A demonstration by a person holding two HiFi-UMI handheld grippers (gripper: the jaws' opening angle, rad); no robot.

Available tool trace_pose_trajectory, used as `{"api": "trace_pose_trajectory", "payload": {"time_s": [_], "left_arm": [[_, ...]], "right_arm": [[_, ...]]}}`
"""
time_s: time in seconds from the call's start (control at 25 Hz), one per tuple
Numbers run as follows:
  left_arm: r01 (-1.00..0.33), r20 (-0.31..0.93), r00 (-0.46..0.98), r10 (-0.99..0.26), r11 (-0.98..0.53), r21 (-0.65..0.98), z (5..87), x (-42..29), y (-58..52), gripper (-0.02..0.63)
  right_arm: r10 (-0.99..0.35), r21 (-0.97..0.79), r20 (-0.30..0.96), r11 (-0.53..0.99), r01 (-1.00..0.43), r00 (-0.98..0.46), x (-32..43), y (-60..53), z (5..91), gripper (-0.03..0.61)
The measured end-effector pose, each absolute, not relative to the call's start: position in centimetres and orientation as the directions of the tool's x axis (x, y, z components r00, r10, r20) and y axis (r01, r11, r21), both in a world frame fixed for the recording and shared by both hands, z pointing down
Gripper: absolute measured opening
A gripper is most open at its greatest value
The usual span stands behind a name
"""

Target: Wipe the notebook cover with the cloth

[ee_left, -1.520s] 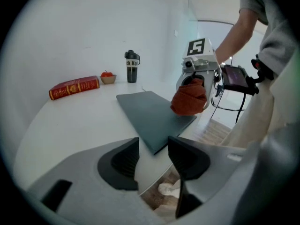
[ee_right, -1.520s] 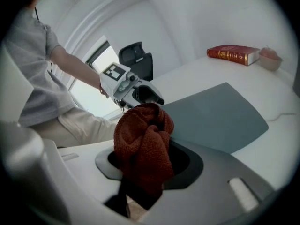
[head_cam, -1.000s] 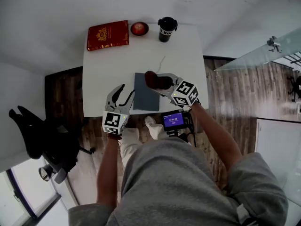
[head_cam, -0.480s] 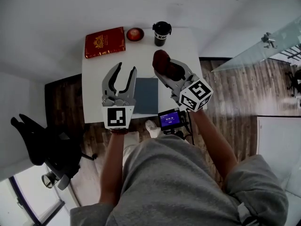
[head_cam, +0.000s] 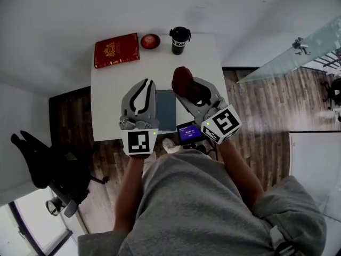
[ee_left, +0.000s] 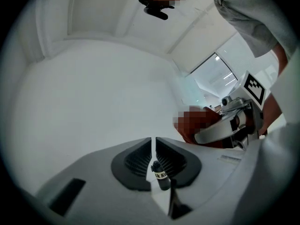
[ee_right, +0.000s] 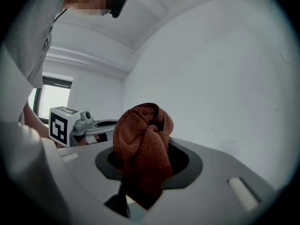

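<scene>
The grey-blue notebook lies flat near the white table's front edge, partly hidden behind both raised grippers. My right gripper is shut on a bunched rust-brown cloth, held in the air above the notebook's right side. My left gripper hovers over the notebook's left edge. Its jaws have just been closing and stand together with only a slit and nothing between them. Each gripper shows in the other's view: the right one, the left one.
At the table's far edge lie a red book, a small red round object and a black cup. A small device with a lit screen sits by the front edge. A dark office chair stands left on the wooden floor.
Both grippers have risen from the table toward the camera. The cloth came up off the notebook with the right gripper. The left gripper's jaws went from wide open to closed.
</scene>
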State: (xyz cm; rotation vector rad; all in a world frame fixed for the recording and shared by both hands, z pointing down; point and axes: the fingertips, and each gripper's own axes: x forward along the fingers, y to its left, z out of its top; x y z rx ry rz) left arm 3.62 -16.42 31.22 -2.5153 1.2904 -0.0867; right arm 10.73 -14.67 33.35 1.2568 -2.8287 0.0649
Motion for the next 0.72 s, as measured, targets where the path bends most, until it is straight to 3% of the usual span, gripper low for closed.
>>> {"api": "trace_pose_trajectory", "payload": {"time_s": [0.12,0.72], "left_arm": [[-0.779,-0.078,0.592,-0.802,-0.544,-0.313,31.6,4.3,-15.6,-0.002],[-0.782,-0.077,0.597,-0.798,-0.559,-0.276,32.5,5.6,-14.8,0.0]], "right_arm": [[-0.745,-0.016,0.053,0.666,-0.746,-0.665,11.3,-14.1,33.1,0.172],[-0.776,0.02,0.129,0.625,-0.781,-0.618,12.8,-13.0,34.9,0.16]]}}
